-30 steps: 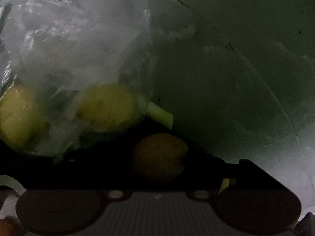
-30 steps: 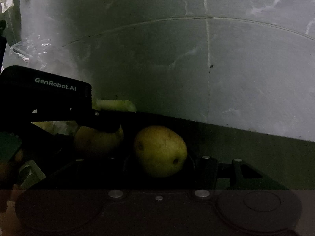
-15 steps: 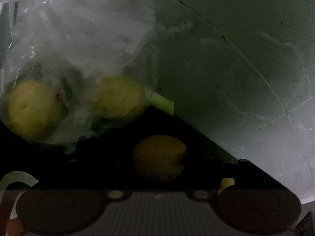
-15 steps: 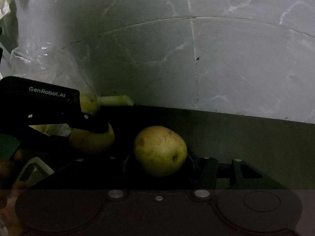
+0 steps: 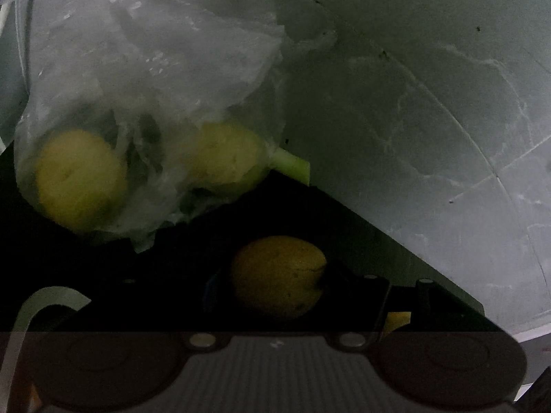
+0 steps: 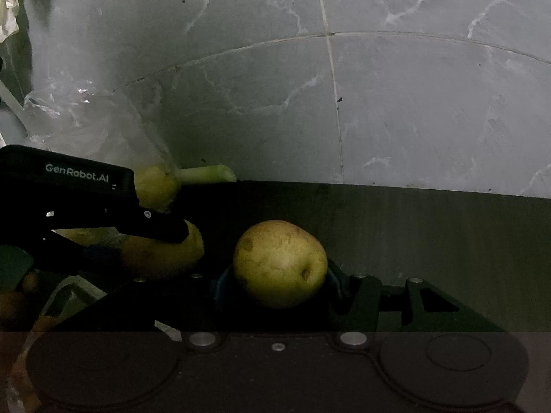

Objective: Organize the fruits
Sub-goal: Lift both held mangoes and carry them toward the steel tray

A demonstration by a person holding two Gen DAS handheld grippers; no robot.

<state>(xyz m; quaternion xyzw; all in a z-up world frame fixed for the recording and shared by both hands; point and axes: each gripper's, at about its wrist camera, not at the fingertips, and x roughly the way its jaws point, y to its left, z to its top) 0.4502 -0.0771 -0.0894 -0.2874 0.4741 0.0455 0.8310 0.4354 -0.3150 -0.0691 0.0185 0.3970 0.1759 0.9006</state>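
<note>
My left gripper (image 5: 277, 277) is shut on a yellow pear (image 5: 278, 275) above a dark tabletop (image 5: 361, 237). My right gripper (image 6: 279, 265) is shut on another yellow-green pear (image 6: 279, 263), close to the right of the left one. The left gripper (image 6: 162, 237) with its pear (image 6: 162, 254) shows at the left of the right wrist view. A clear plastic bag (image 5: 144, 79) lies on the table behind, with two yellow fruits (image 5: 79, 175) (image 5: 224, 158) inside and a green stalk (image 5: 292, 165) poking out.
A grey marble tiled wall (image 6: 344, 86) rises right behind the table's far edge (image 6: 378, 189). The bag also shows at the far left of the right wrist view (image 6: 86, 120). The dark tabletop (image 6: 430, 234) stretches to the right.
Both grippers have pulled back and up from the bag with their pears. The bag and its fruits look smaller and farther, and more of the wall shows.
</note>
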